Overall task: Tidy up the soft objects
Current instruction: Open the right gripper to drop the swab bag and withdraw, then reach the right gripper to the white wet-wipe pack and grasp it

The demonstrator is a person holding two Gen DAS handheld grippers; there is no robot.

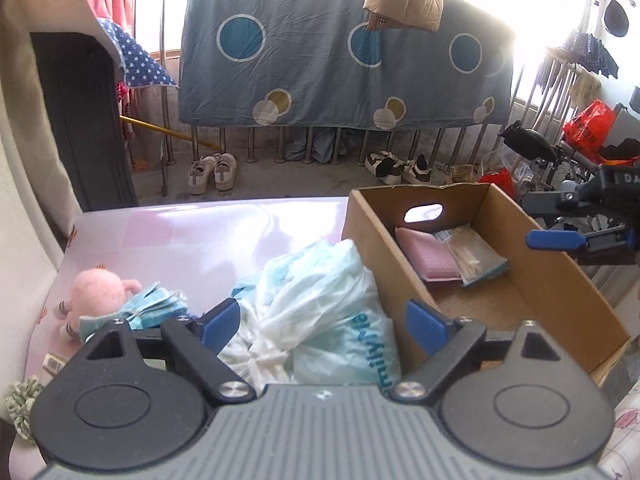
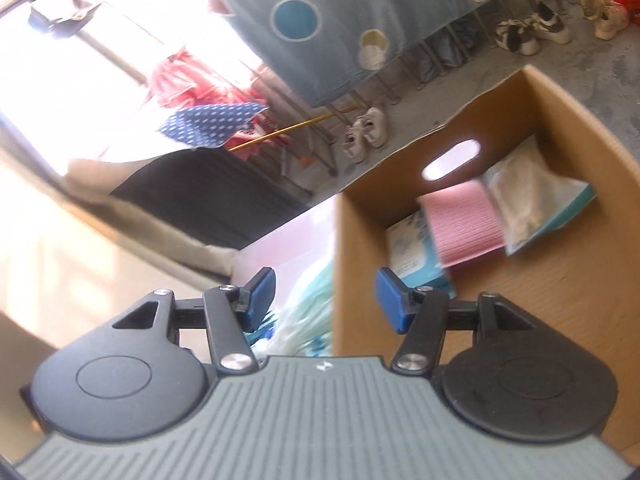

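The left tongs (image 1: 324, 322) are gaping wide with nothing gripped, hovering over a white plastic bag (image 1: 320, 300) lying on the pink tabletop (image 1: 160, 240) beside the cardboard box (image 1: 560, 280). The right tongs (image 2: 324, 300) are standing released and empty, straddling the box wall. A pink cloth (image 2: 460, 220) is lying inside the box; a pink plush toy (image 1: 96, 292) is lying left.
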